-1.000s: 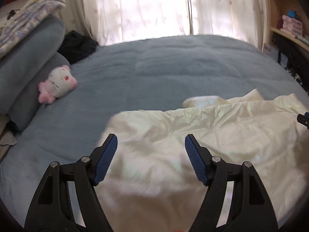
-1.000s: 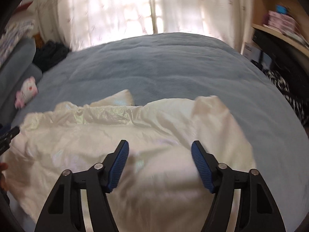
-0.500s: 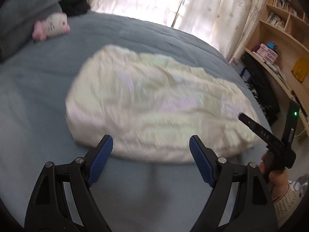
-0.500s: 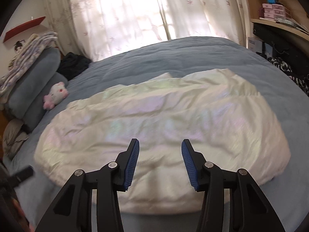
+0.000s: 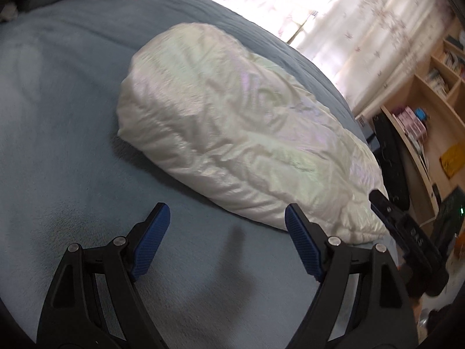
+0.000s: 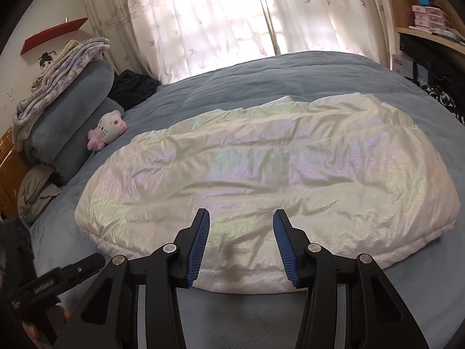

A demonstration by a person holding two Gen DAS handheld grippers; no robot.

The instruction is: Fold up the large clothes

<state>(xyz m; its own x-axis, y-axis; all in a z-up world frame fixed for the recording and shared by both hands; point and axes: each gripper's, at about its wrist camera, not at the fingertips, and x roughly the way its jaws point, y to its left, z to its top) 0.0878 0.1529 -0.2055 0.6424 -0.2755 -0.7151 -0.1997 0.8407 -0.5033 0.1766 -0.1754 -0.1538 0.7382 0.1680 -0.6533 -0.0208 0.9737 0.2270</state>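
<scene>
A large shiny cream padded garment [image 6: 261, 174] lies folded in a long bundle across the blue bed [image 6: 290, 72]; it also shows in the left wrist view [image 5: 232, 133]. My left gripper [image 5: 226, 232] is open and empty, above the bare bedspread [image 5: 58, 145] just short of the garment's near edge. My right gripper [image 6: 241, 232] is open and empty, raised over the garment's near edge. Each gripper shows at the edge of the other's view: the right one [image 5: 407, 232] and the left one [image 6: 58, 279].
A pink and white plush toy [image 6: 107, 129] lies by grey pillows [image 6: 72, 116] at the bed's left, with a folded blanket [image 6: 58, 69] on top. Curtains [image 6: 232, 14] hang behind the bed. Wooden shelves [image 5: 430, 110] stand to the right.
Both grippers have drawn back from the garment toward the near side of the bed. The left view has swung left and tilted. The right jaws have narrowed since one second ago.
</scene>
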